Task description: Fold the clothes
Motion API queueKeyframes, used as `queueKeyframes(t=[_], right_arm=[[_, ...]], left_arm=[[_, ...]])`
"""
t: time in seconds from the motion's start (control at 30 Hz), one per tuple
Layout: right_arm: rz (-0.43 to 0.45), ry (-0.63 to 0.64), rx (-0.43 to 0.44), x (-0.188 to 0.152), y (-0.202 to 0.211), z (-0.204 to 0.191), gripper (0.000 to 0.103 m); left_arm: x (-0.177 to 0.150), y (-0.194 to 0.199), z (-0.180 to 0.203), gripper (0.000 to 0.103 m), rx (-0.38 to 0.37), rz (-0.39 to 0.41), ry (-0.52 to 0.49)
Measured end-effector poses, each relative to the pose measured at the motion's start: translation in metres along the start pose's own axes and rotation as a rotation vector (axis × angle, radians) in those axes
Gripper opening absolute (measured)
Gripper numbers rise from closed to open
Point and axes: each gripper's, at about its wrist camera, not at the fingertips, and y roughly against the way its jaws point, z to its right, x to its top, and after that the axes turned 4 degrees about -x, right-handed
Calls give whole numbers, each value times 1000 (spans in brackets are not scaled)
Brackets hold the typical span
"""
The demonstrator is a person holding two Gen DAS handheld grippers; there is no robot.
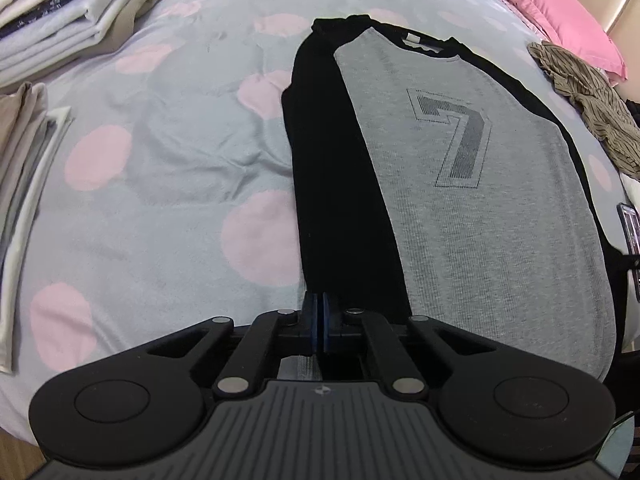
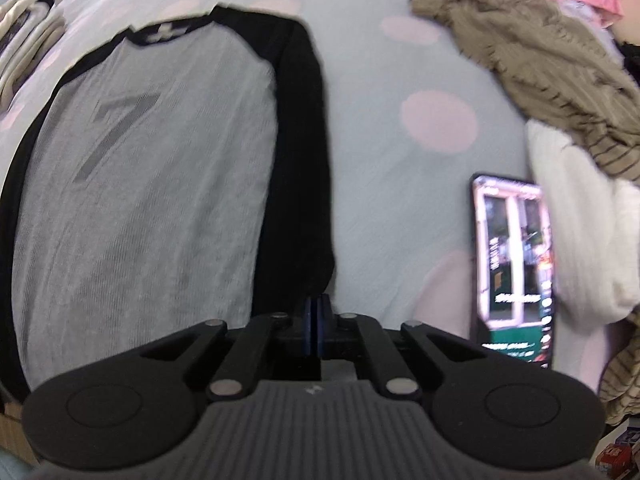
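We hold both grippers, left gripper (image 1: pixel 319 308) and right gripper (image 2: pixel 317 312), pressed together at the shirt (image 1: pixel 460 184) hem corners near the bed (image 1: pixel 160 200) edge, its long axis running straight ahead.

The bedspread (image 1: pixel 160 208) is pale blue with large pink dots. A pink pillow (image 1: pixel 560 12) lies at its far right corner. A phone (image 2: pixel 514 268) rests face up on the bedspread with its screen lit, just beside a white fabric item (image 2: pixel 592 224).
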Motion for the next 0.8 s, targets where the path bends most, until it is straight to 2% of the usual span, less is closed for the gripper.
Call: queueKeyframes(t=[0.1, 0.2, 0.3, 0.43, 0.63, 0.8], right_arm=[[21, -48, -10, 4, 5, 11, 3], [85, -43, -64, 10, 16, 15, 3], [157, -39, -97, 24, 31, 19, 3], [203, -46, -124, 52, 41, 30, 3], [254, -59, -205, 96, 48, 58, 3], [276, -120, -262, 132, 39, 88, 3]], left_arm=[[2, 6, 0, 0, 7, 24, 3], [6, 12, -1, 0, 14, 51, 9], [24, 35, -11, 0, 21, 123, 43], [53, 62, -29, 0, 45, 200, 80], [103, 82, -71, 0, 154, 245, 111], [138, 75, -117, 0, 266, 233, 150]])
